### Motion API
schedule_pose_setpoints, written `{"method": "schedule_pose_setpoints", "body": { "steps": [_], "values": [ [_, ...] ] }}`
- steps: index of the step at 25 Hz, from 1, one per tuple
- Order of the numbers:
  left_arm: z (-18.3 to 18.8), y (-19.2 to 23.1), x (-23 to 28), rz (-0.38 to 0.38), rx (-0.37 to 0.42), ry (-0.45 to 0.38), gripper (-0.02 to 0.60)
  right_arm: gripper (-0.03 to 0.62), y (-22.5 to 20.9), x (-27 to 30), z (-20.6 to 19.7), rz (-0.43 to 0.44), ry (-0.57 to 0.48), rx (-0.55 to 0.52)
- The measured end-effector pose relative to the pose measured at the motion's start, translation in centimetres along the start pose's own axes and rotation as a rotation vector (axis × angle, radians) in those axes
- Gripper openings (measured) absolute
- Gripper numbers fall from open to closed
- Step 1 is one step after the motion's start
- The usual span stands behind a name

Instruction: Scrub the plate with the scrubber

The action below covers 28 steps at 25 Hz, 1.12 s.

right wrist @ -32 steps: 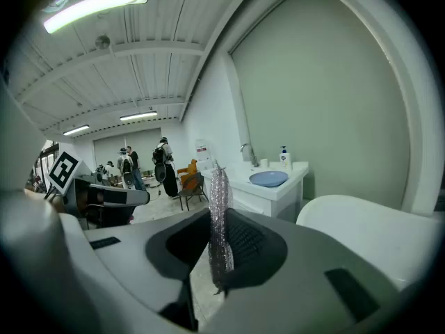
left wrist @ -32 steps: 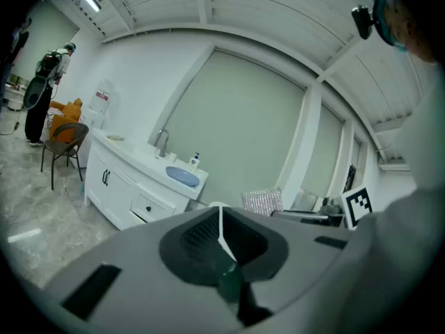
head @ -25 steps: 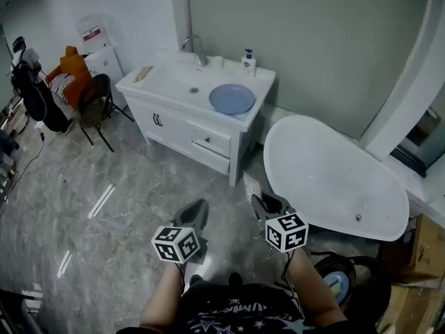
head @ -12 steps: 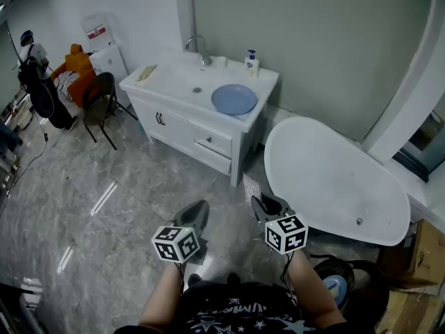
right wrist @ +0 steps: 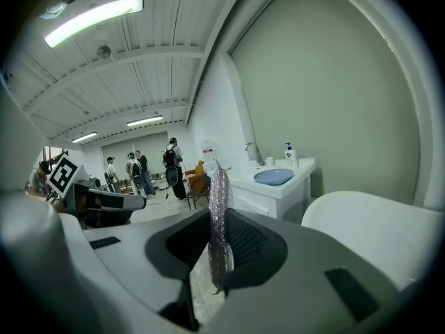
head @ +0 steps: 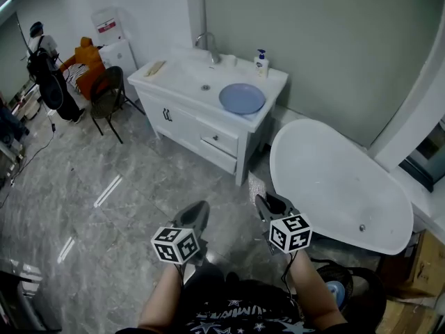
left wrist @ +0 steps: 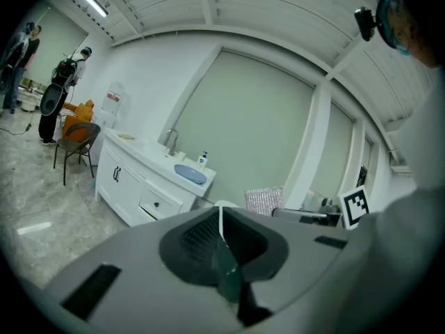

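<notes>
— Holding anything, those two grippers down by the person's legs?

— Only one of them is. The right gripper (head: 264,202) has its jaws clamped on a silvery mesh scrubber (right wrist: 220,235). It stands upright between the pads and pokes out past the tips. The left gripper (head: 198,209) has its jaws pressed flat together with nothing between them. Both are held low and close to the body, side by side but apart, above the grey marbled floor (head: 104,186).

— And the plate?

— Well away from both. It is a blue plate (head: 242,98) lying flat on the top of a white vanity (head: 184,120) across the floor. It is near the vanity's right end as the head view shows it, to the right of the sunken basin. Neither gripper nor the scrubber is anywhere near touching it.

— What else is on that counter?

— A chrome faucet (head: 207,44) stands behind the basin. A pump bottle of soap (head: 261,63) with a blue top stands at the back edge, just behind the plate.

— Anything between the person and the vanity?

— Bare floor, mostly. To the right, nearer than the vanity, is a white oval bathtub (head: 327,179), its near rim just beyond the right gripper in the head view.

— Farther off?

— A dark chair (head: 111,89) stands left of the vanity, and the right gripper view shows several people standing at the far end of the room.
</notes>
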State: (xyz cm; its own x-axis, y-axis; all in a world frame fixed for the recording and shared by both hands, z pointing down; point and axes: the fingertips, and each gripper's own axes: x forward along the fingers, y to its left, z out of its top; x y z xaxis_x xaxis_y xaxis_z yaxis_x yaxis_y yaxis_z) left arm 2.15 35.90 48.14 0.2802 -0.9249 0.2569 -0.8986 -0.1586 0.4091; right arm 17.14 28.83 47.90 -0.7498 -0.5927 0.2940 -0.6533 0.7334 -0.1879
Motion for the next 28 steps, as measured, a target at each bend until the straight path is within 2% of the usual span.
{"method": "schedule_pose_setpoints", "body": {
  "steps": [9, 22, 28],
  "values": [
    [1.2, 2.1, 0.9, 0.007, -0.004, -0.014, 0.028, 0.078, -0.3, 2.1, -0.1, -0.001, 0.013, 0.007],
    [5.0, 8.1, 8.2, -0.04, -0.017, 0.013, 0.028, 0.078, -4.2, 9.9, 2.8, -0.069, 0.021, 0.023],
    [8.0, 11.0, 11.9, -0.073, -0.025, 0.026, 0.028, 0.078, -5.9, 14.2, 5.0, -0.106, 0.022, 0.04]
  ]
}}
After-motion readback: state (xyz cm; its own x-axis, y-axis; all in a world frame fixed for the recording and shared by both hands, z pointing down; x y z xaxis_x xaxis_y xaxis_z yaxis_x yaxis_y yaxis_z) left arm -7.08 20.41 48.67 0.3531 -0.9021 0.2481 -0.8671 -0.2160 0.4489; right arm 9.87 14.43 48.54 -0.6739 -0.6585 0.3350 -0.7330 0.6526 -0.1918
